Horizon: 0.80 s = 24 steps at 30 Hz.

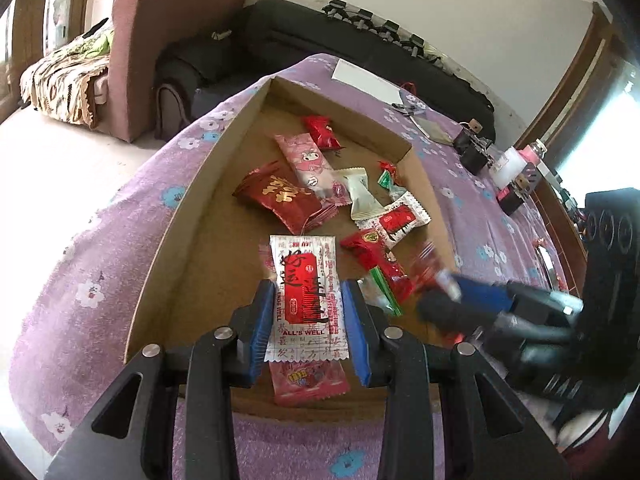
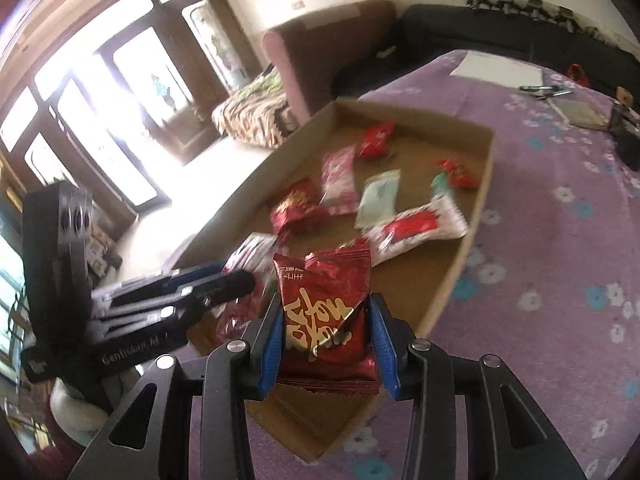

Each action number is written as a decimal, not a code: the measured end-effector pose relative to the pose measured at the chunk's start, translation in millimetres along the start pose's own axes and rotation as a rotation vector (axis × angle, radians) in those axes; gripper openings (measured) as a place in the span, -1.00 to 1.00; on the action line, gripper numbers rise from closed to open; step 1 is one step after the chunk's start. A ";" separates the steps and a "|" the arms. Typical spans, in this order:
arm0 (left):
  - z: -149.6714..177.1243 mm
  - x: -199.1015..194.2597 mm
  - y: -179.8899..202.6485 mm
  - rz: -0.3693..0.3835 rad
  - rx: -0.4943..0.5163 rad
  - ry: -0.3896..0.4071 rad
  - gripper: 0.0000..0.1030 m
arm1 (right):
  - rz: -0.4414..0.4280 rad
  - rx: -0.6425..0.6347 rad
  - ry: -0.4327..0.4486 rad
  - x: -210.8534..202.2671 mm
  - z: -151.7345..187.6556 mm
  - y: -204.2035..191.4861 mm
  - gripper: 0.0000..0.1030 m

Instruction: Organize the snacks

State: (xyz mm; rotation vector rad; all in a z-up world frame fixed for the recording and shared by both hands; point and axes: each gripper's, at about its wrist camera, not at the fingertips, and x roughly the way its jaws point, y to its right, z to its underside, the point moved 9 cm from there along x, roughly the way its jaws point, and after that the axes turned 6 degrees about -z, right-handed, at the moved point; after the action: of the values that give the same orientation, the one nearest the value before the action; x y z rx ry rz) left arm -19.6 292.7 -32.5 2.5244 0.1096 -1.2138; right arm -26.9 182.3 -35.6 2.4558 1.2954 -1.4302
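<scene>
A shallow cardboard tray (image 1: 224,148) lies on a purple flowered cloth and holds several snack packets. My left gripper (image 1: 308,300) is shut on a white and red "ALL'S WELL" packet (image 1: 306,296), held above the tray's near end over a pink packet (image 1: 308,384). In the right wrist view my right gripper (image 2: 326,320) is shut on a dark red packet with gold lettering (image 2: 326,312), over the tray (image 2: 478,208). The left gripper (image 2: 224,284) shows blurred at the left there; the right gripper (image 1: 460,292) shows blurred at the right in the left wrist view.
Loose in the tray: a dark red gold-lettered packet (image 1: 284,196), a pink cartoon packet (image 1: 310,164), a small red packet (image 1: 322,130), a pale green packet (image 1: 360,192), a white-red packet (image 1: 394,220). White paper (image 1: 366,80), scissors and dark boxes (image 1: 472,148) lie on the cloth beyond.
</scene>
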 end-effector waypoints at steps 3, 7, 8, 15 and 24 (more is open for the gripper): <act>-0.3 1.5 4.1 0.014 0.001 0.000 -0.36 | 0.026 -0.029 -0.027 11.1 10.4 -4.9 -0.21; -2.6 3.8 3.2 0.007 -0.021 0.001 -0.33 | 0.076 -0.066 -0.037 19.8 18.7 -5.3 -0.16; -2.7 3.7 3.4 0.002 -0.023 0.001 -0.32 | 0.088 -0.074 -0.029 20.2 19.8 -5.4 -0.16; -3.6 -9.6 7.4 -0.017 -0.029 0.035 0.09 | 0.074 -0.085 0.078 -12.5 13.7 -9.9 0.05; -0.9 -38.1 17.5 -0.216 0.042 0.160 0.15 | 0.097 -0.062 0.145 -49.6 25.4 6.8 0.07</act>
State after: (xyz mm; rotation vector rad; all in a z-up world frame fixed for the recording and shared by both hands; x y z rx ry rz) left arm -39.3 279.4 2.0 2.7002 0.4095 -1.0971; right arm -52.3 135.9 -16.7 2.5841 1.2042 -1.1927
